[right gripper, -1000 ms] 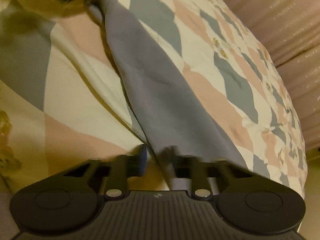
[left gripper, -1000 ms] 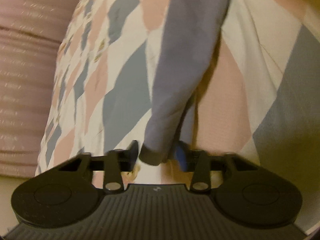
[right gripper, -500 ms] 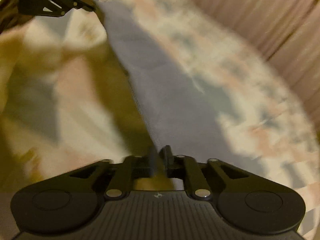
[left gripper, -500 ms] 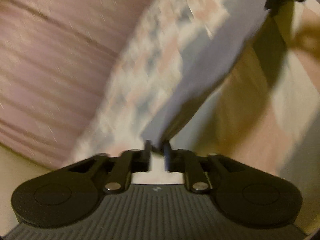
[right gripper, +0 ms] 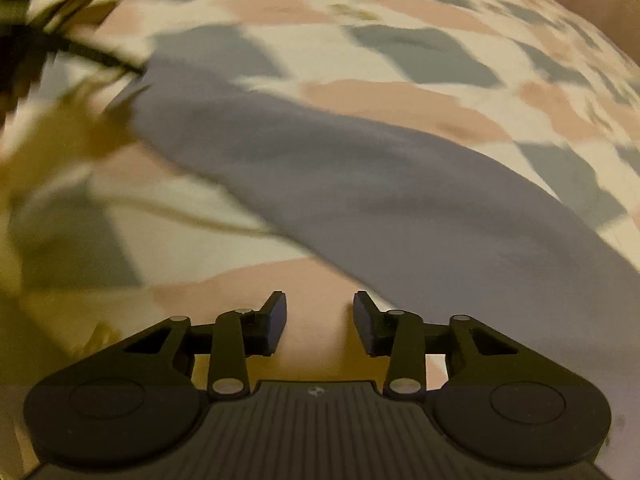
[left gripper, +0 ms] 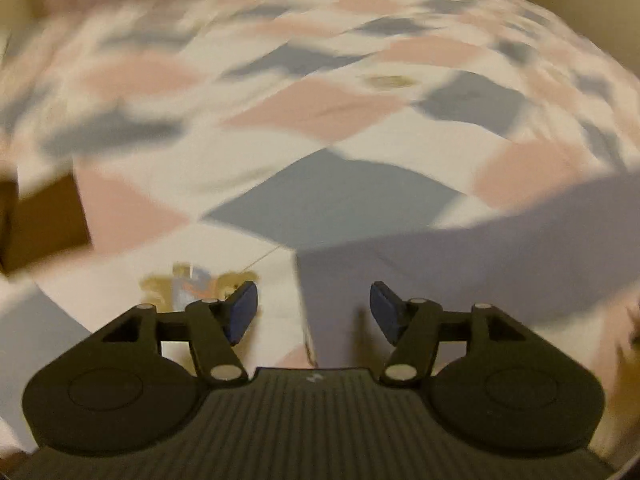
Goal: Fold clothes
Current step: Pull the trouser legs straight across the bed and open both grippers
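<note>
Your left claw (left gripper: 313,311) stands wide apart with nothing between its pads, hanging just over the near end of the grey garment (left gripper: 460,264), which lies flat on the patterned bedspread (left gripper: 320,100) and runs off to your right. Your right claw (right gripper: 319,320) is parted too, a little less widely, and also holds nothing; it sits over bare bedspread (right gripper: 400,40), with the garment (right gripper: 360,168) stretching as a long, narrow band from the upper left down past its right side. The cloth lies smooth and straight, with no bunching visible, which suits a piece laid out so its length is easy to fold. Both views are blurred, so you cannot tell seams, cuffs, or whether it is already doubled over. Laid like this, it fits either a garment spread for folding or one lengthwise fold already set down.
</note>
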`<control>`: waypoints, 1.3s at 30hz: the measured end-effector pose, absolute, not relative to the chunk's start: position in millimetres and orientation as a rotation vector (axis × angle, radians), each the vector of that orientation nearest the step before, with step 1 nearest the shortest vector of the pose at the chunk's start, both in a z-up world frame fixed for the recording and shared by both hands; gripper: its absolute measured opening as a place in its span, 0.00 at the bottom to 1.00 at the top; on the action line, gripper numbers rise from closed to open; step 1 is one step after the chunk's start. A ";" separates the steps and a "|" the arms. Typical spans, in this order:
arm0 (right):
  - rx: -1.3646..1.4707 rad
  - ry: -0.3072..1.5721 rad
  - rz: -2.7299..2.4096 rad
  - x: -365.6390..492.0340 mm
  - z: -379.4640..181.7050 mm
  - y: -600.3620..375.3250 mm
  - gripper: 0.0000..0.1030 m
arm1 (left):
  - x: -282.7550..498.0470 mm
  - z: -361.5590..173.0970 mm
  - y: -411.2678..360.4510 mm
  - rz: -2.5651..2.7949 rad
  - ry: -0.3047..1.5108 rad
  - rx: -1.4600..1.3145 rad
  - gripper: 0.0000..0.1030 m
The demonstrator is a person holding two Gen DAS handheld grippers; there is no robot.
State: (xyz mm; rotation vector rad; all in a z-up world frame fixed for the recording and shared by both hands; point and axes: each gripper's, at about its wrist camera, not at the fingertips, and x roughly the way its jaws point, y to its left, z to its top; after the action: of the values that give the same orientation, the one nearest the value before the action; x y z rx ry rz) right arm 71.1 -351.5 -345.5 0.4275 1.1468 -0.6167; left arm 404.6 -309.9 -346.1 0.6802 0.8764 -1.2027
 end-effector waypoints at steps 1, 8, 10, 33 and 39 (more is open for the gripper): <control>0.467 1.137 -0.650 64.4 -345.6 -357.0 0.39 | 411.9 -354.9 -315.5 -1.175 0.937 0.645 0.38; 0.607 1.099 -0.844 18.7 -345.3 -388.8 0.39 | 389.5 -377.6 -322.2 -1.022 0.664 0.937 0.01; 0.637 1.065 -0.881 5.6 -344.5 -397.9 0.40 | 405.2 -373.4 -311.8 -0.934 0.689 0.914 0.00; 0.910 0.905 -1.104 -123.6 -338.4 -411.2 0.39 | 325.2 -373.3 -325.0 -1.213 0.667 0.984 0.10; 0.935 0.934 -1.088 -170.3 -318.5 -388.7 0.39 | 271.3 -327.9 -276.9 -1.049 0.742 0.912 0.25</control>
State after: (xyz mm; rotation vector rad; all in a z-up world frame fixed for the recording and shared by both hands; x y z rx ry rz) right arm -170.3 -388.7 -318.5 0.9350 0.9343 -1.0879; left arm 271.3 -276.9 -327.9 0.9120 0.7417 -1.0495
